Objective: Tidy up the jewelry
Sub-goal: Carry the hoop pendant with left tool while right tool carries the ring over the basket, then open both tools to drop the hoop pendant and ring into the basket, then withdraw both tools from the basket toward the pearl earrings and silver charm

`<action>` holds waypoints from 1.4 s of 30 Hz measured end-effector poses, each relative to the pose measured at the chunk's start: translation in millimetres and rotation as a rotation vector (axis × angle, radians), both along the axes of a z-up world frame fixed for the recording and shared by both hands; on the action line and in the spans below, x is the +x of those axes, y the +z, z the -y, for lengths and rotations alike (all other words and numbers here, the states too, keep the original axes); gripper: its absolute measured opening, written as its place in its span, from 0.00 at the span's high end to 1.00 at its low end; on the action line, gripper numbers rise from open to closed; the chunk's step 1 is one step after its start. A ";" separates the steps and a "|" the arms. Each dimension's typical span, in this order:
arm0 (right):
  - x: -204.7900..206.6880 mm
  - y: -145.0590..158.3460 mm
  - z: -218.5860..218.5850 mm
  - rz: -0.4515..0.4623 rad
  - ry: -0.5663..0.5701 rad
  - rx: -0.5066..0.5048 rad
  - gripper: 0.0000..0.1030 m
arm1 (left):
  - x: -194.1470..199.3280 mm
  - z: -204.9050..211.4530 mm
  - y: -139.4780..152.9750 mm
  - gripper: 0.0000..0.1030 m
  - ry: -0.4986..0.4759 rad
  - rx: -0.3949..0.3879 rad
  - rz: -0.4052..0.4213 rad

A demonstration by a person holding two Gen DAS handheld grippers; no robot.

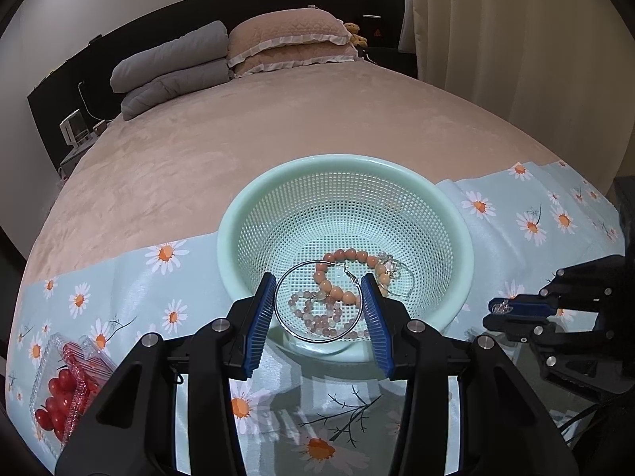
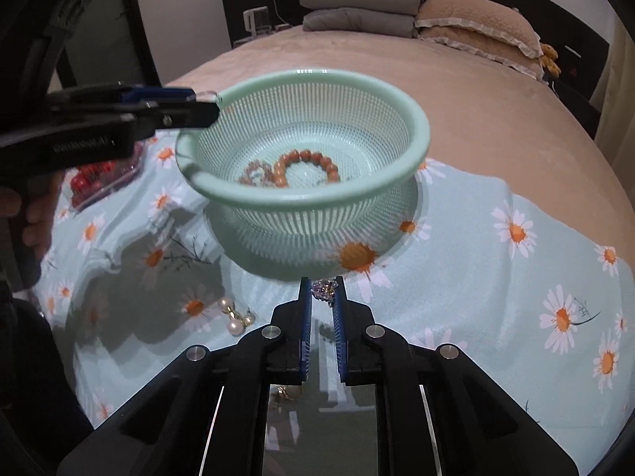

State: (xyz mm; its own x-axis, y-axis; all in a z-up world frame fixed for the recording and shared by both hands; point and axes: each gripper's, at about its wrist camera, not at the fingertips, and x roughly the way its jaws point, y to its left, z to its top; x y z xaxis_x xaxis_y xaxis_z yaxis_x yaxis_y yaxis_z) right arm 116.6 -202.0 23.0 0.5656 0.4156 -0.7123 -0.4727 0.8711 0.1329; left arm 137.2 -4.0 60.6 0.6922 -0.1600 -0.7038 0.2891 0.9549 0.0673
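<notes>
A mint green mesh basket (image 1: pixel 460 238) stands on the daisy-print cloth. Inside lie an orange bead bracelet (image 1: pixel 337 277), a pale pink bead bracelet (image 1: pixel 317 317) and a clear crystal piece (image 1: pixel 387 265). My left gripper (image 1: pixel 319 305) holds a large silver hoop earring (image 1: pixel 291 325) between its blue pads over the basket's near rim. My right gripper (image 2: pixel 322 289) is shut on a small sparkly crystal earring (image 2: pixel 323 290) just above the cloth in front of the basket (image 2: pixel 420 135). Pearl earrings (image 2: pixel 234 315) lie on the cloth to its left.
A clear plastic box of red cherry tomatoes (image 1: pixel 63 392) sits at the cloth's left end. The cloth (image 2: pixel 496 277) covers the foot of a beige bed with grey blankets (image 1: pixel 170 67) and pink pillows (image 1: pixel 289 39) at the head. A curtain hangs at right.
</notes>
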 end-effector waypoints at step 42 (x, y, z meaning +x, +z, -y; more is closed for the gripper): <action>8.5 10.7 49.4 0.126 -0.326 0.087 0.18 | -7.7 -23.9 -3.4 0.06 0.104 0.116 0.045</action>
State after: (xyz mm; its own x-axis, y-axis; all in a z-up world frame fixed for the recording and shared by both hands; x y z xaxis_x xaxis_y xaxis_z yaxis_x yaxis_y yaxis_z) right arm 125.1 -251.4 33.7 0.7595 0.2545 -0.5987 -0.1891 0.9669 0.1712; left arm 129.5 19.8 57.1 0.7323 -0.0053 -0.6810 0.1831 0.9647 0.1894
